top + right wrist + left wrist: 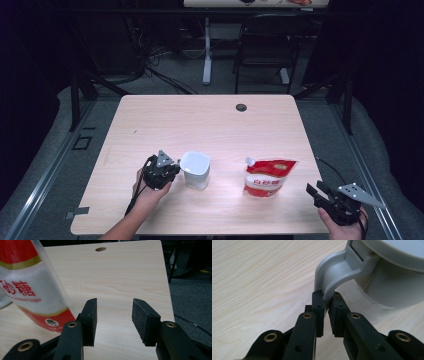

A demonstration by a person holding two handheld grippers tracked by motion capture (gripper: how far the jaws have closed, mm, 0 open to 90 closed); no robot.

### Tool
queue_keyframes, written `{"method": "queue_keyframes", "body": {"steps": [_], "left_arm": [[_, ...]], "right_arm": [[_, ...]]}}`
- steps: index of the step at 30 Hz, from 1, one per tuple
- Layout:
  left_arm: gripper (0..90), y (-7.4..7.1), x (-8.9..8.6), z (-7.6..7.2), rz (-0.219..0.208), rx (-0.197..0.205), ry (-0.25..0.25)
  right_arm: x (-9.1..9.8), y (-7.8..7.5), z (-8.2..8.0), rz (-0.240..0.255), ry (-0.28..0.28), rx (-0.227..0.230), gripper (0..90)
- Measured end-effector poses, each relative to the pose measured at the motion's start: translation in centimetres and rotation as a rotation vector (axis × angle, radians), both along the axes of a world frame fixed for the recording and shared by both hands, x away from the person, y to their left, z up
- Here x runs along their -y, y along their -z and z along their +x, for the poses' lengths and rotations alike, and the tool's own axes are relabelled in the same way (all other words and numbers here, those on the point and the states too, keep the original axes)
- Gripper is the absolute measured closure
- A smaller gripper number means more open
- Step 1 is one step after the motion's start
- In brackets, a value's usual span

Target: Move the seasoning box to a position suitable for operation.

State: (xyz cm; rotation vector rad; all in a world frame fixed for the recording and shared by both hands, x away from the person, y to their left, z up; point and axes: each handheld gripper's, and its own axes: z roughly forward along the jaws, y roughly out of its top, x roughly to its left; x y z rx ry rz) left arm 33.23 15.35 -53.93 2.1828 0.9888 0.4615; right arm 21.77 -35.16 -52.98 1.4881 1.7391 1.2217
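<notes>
Standing upright on the bench (pixel 150 125), left of centre: white-grey cup (pixel 195 170), open mouth facing up, curved handle (pixel 332 277) pointing toward the left claw (pixel 327 306), pinched between its pads; lying flat well to the right, red-and-white sugar pouch (pixel 267 179), spout at upper left

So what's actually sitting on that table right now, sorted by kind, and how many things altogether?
White cups with a handle: 1, the white cup, its handle pinched by the left hand-held gripper.
Red and white sugar pouches: 1, the sugar pouch, standing beside the open right hand-held gripper.
Total on the table: 2 things.
</notes>
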Motion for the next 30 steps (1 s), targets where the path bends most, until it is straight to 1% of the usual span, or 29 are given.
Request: {"method": "queue_keyframes", "body": {"steps": [2, 3, 4, 6, 8, 9, 10, 12, 14, 15, 16, 22, 25, 28, 29, 30], "left_arm": [[83.7, 0.3, 0.0, -0.3, -0.012, 0.004, 0.017], [83.6, 0.4, 0.0, -0.5, -0.030, -0.005, 0.019], [83.6, 0.5, 0.0, -0.5, -0.037, -0.014, 0.026], [83.6, 0.5, 0.2, -0.7, -0.035, -0.015, 0.043], [83.6, 0.6, 0.4, -0.9, -0.040, -0.008, 0.063], [83.6, 0.6, 0.6, -1.1, -0.038, -0.011, 0.074], [83.7, 0.5, 0.8, -1.4, -0.029, -0.006, 0.095], [83.7, 0.6, 1.1, -1.5, -0.029, 0.000, 0.102], [83.7, 0.5, 1.3, -1.7, -0.029, -0.005, 0.112], [83.6, 0.6, 1.4, -1.8, -0.030, -0.001, 0.116], [83.6, 0.6, 1.5, -1.7, -0.031, -0.005, 0.123], [83.3, 0.7, 1.5, -1.7, -0.042, -0.002, 0.119], [83.4, 0.7, 1.4, -1.6, -0.043, 0.000, 0.124], [83.3, 0.7, 1.4, -1.6, -0.043, -0.001, 0.129], [83.3, 0.7, 1.3, -1.6, -0.045, -0.008, 0.132], [83.0, 0.7, 1.3, -1.6, -0.056, -0.006, 0.127]], "right_arm": [[-0.2, -0.2, -0.1, -0.014, -0.009, -0.003, 57.4], [-0.6, -0.3, 0.0, -0.013, -0.023, 0.009, 58.5], [-0.6, -0.3, 0.0, -0.013, -0.023, 0.009, 58.5], [-1.1, -0.7, -0.1, -0.044, -0.044, 0.012, 60.4], [-1.4, -0.8, -0.1, -0.051, -0.049, 0.015, 61.2], [-1.7, -0.8, -0.2, -0.060, -0.061, 0.021, 61.8], [-2.0, -1.0, -0.2, -0.070, -0.071, 0.025, 62.5], [-2.1, -1.0, -0.2, -0.069, -0.077, 0.027, 62.8], [-2.4, -1.0, -0.2, -0.074, -0.087, 0.032, 63.6], [-2.4, -0.9, -0.2, -0.072, -0.095, 0.034, 64.1], [-2.6, -0.8, -0.1, -0.083, -0.099, 0.025, 65.3], [-2.5, -0.8, -0.2, -0.082, -0.105, 0.027, 67.5], [-2.4, -0.8, -0.2, -0.081, -0.125, 0.020, 71.4], [-2.8, -1.2, -0.3, -0.089, -0.145, 0.036, 75.3], [-2.8, -1.2, -0.3, -0.089, -0.145, 0.036, 75.3], [-3.0, -1.4, -0.4, -0.096, -0.157, 0.045, 76.3]]}}
